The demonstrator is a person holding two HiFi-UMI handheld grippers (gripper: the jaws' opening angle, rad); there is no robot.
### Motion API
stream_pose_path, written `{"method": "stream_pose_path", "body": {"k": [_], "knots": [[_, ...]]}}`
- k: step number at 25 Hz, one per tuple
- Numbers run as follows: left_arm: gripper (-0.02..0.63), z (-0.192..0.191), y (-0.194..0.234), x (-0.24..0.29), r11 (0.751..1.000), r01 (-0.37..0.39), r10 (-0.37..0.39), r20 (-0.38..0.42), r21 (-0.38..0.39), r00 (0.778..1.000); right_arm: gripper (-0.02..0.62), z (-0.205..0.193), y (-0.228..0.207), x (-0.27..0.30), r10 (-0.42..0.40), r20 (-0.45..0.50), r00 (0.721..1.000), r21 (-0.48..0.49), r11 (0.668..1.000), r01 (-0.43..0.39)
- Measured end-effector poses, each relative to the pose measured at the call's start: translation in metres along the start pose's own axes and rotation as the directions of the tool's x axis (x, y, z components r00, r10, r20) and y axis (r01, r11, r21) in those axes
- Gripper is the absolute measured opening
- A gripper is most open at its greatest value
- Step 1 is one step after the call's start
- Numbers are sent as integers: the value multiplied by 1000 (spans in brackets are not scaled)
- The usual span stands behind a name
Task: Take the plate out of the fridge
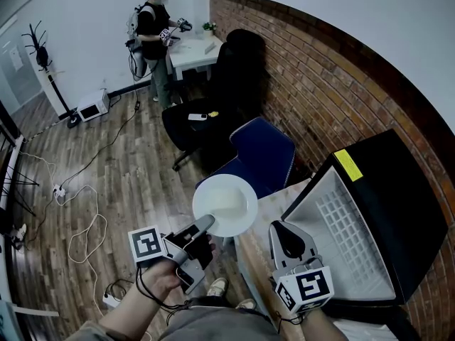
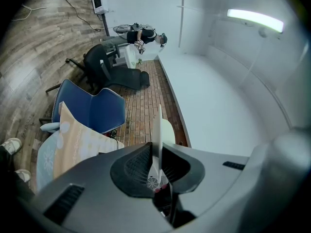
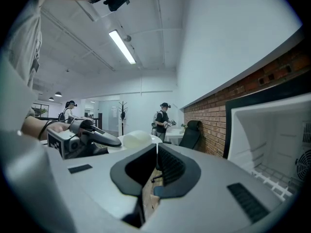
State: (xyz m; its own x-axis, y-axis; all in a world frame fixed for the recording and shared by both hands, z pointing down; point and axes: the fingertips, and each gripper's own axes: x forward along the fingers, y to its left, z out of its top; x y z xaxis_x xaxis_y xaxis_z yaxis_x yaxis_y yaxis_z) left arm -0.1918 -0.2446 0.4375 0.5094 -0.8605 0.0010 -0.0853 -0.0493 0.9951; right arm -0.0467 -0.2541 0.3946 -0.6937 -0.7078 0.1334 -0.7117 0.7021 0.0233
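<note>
My left gripper [image 1: 206, 223] is shut on the rim of a round white plate [image 1: 226, 204], which hangs level in front of me, left of the fridge. In the left gripper view the plate [image 2: 158, 127] shows edge-on, pinched between the dark pads [image 2: 141, 166]. To the right, the small black fridge [image 1: 405, 197] stands open and shows its white inside [image 1: 348, 236]. My right gripper [image 1: 284, 236] hovers at the fridge's front, shut and holding nothing. From the right gripper view, the plate [image 3: 135, 139] and the left gripper [image 3: 104, 141] lie to the left and the fridge [image 3: 265, 130] to the right.
A blue chair [image 1: 266, 151] stands just beyond the plate, with a black office chair [image 1: 227, 84] behind it along the brick wall [image 1: 320, 98]. A table with a patterned cloth [image 2: 77, 144] is below my grippers. Cables [image 1: 78, 212] trail over the wood floor. A person [image 1: 155, 34] stands at a far white table [image 1: 195, 54].
</note>
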Motion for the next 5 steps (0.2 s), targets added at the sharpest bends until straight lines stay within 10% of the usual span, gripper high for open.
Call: {"method": "stream_pose_path", "body": {"k": [5], "knots": [[44, -2, -1, 2, 1000, -5, 5, 0, 1, 1000, 32, 2, -4, -3, -4, 4, 1000, 6, 1000, 4]]}}
